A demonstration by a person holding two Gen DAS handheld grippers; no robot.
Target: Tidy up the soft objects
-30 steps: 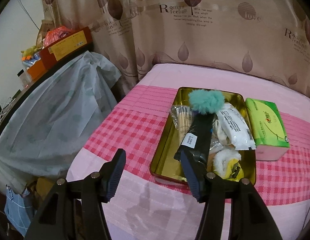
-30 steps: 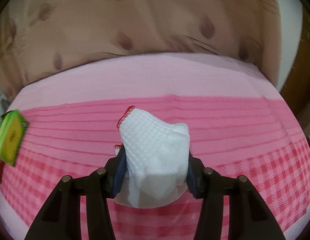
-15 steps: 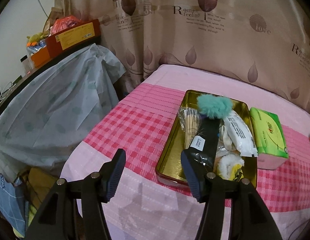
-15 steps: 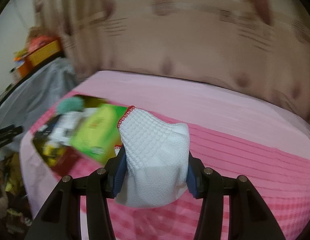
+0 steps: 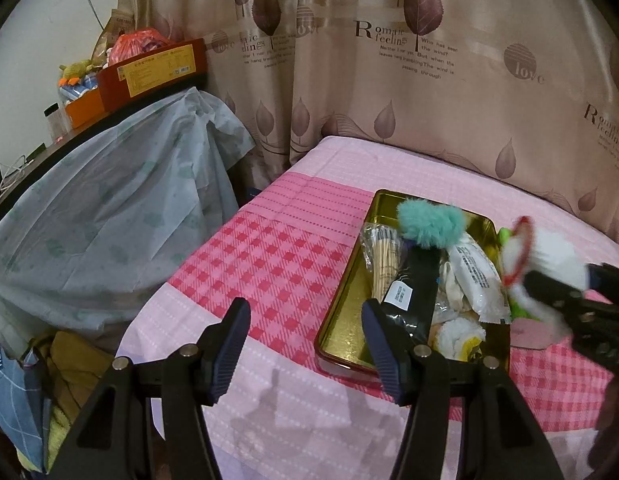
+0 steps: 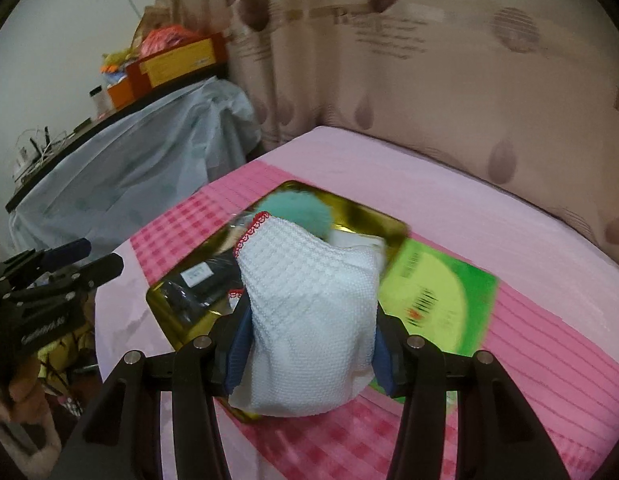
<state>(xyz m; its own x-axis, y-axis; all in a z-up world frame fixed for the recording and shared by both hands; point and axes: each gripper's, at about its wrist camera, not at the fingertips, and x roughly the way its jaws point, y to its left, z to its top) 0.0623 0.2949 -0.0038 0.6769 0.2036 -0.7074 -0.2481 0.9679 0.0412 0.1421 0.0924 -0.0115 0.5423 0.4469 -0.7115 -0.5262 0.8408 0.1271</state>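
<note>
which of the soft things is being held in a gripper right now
The white waffle cloth with the red edge, clamped in the right gripper. The teal pompom and the other items lie loose in the gold tin.

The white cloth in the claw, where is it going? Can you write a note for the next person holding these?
Right claw: shut on the white waffle cloth with red trim, above the near end of the gold tin.
Left claw: open, empty, near the tin's front edge.
In the tin: teal pompom, black packet, wipes pack, bagged sticks. Green tissue pack sits beside the tin.
Left: probably lower the cloth into the tin and release.
</note>
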